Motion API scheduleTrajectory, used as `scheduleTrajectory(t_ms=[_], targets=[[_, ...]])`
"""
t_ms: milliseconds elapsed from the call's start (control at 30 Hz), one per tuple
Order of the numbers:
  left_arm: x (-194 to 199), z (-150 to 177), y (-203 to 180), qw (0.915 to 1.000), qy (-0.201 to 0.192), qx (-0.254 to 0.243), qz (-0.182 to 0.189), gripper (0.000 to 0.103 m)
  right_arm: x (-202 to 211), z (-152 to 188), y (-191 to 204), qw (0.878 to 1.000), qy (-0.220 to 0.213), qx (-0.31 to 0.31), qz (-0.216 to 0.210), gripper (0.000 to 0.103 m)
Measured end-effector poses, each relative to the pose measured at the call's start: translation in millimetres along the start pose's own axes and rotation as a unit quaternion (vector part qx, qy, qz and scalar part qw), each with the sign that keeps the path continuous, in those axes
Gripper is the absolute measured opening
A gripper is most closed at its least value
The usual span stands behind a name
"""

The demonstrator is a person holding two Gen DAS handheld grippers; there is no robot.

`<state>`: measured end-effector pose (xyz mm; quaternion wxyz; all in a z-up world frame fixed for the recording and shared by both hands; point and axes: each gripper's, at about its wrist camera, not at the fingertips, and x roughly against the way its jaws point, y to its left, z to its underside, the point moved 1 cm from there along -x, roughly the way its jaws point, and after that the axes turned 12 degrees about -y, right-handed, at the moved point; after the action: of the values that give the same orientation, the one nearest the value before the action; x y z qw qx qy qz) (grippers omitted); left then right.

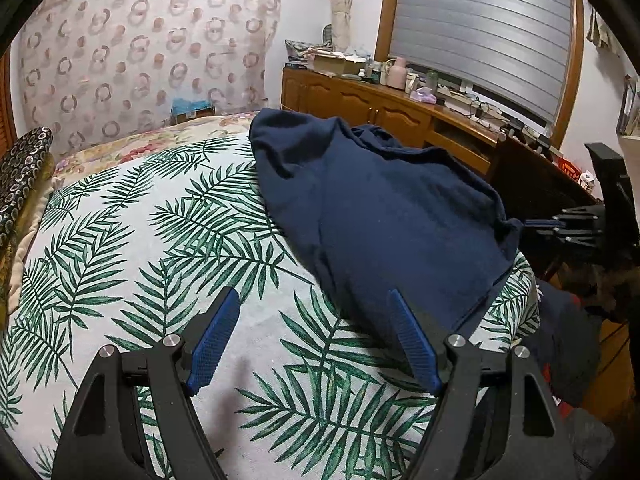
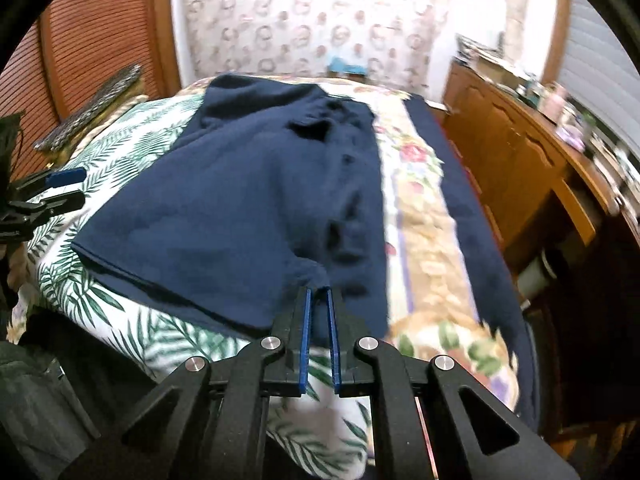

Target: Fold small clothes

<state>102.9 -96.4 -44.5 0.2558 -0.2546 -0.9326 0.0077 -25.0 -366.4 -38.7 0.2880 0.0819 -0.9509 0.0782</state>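
A navy blue garment (image 1: 380, 208) lies spread and slightly rumpled on the leaf-print bedspread (image 1: 140, 240). My left gripper (image 1: 313, 294) hovers open over the bedspread at the garment's near edge; its right pad (image 1: 412, 340) overlaps the cloth and nothing is between the pads. In the right wrist view, my right gripper (image 2: 319, 291) is shut on the near corner of the garment (image 2: 240, 200), with navy cloth showing between the blue pads. The right gripper (image 1: 528, 224) also shows at the garment's right edge, where the cloth bunches. The left gripper (image 2: 82, 185) stands open at the far left.
A wooden cabinet (image 1: 360, 100) cluttered with bottles and boxes runs along the right of the bed under a shuttered window. A floral quilt (image 2: 432, 240) with a dark border lies beside the garment. A patterned cushion (image 1: 24, 168) sits at the bed's left edge.
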Motion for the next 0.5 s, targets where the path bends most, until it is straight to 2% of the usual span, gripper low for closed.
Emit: scheduleTrajectory(t_ms=[167,200,233,267,367,500], targets=[[-2,-7,6,1.0,-0.004,0.001,-0.004,0.078,2,-11,-5,0.999,-0.008,-0.002,0.034,0.009],[-4,-10,8,1.0,-0.004,0.0,-0.005,0.078,-1,-15,-4,0.999,-0.011,-0.003,0.04,0.012],[-6,-14,10,1.0,-0.004,0.0,-0.006,0.078,-1,-20,-6,0.999,-0.018,-0.005,0.043,0.02],[-10,-17,12,1.0,-0.004,-0.001,-0.006,0.078,-4,-24,-4,0.999,-0.027,-0.007,0.04,0.024],[-24,-31,16,0.9999,-0.004,-0.011,-0.01,0.078,-20,-43,-4,0.998,-0.046,-0.006,0.033,0.027],[-52,-52,25,0.9998,0.001,-0.013,-0.015,0.078,-50,-72,-3,0.998,-0.07,-0.006,-0.003,0.032]])
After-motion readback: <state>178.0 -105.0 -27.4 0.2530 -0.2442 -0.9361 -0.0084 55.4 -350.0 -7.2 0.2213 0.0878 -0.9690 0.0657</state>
